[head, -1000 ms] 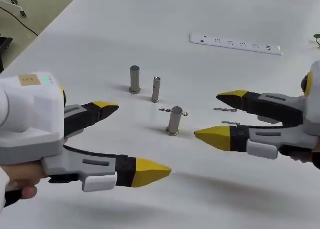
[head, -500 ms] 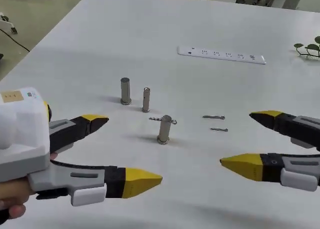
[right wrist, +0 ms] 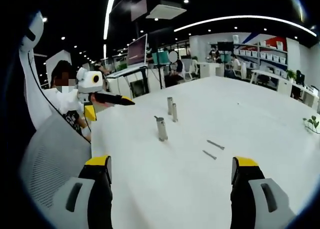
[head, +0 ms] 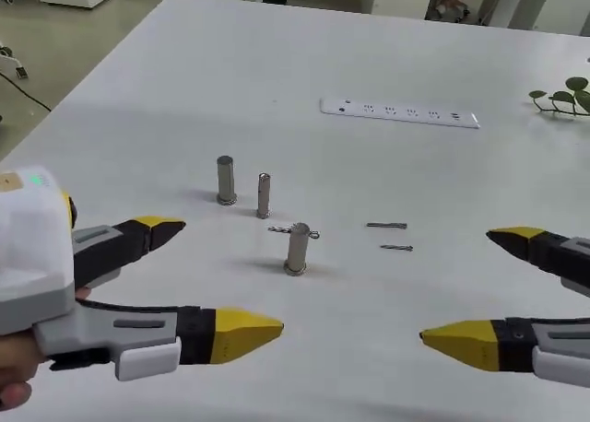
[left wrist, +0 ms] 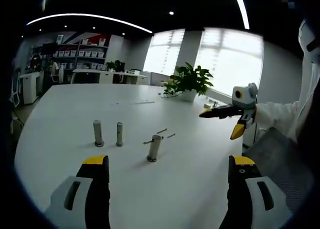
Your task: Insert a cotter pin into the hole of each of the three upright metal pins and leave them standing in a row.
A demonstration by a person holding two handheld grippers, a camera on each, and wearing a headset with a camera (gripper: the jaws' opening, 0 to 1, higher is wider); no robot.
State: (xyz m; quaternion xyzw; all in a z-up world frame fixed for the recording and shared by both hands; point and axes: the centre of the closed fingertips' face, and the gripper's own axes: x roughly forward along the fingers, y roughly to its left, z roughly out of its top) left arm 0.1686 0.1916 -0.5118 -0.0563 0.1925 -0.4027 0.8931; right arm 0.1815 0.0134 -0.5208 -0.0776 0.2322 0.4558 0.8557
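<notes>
- The right gripper (head: 456, 284) has drawn back from the pins since a second ago and now hangs well off to their right. The left gripper (head: 230, 275) keeps much the same station to their left; the rest of the shift is the camera's.
- Both grippers are spread wide, and neither holds anything.
- The three metal pins stand upright on the table (head: 184, 90). The far pin (head: 225, 180) and the middle pin (head: 264, 195) are close together, and the nearest pin (head: 297, 248) stands a little forward of them.
- The nearest pin already carries a fitted cotter pin (head: 293, 229) crosswise through its top. The other two look bare, so I judge one of three done.
- A first loose cotter pin (head: 386, 226) and a second loose cotter pin (head: 397, 248) lie flat just beside each other. They sit between the nearest pin and the right gripper, apart from both.
- The step in hand seems to be fetching the next cotter pin. That probably calls for the right gripper to come down over one, close finely on the thin wire and lift it level.
- The left gripper could meanwhile steady the middle pin, so that threading does not tip it.
</notes>
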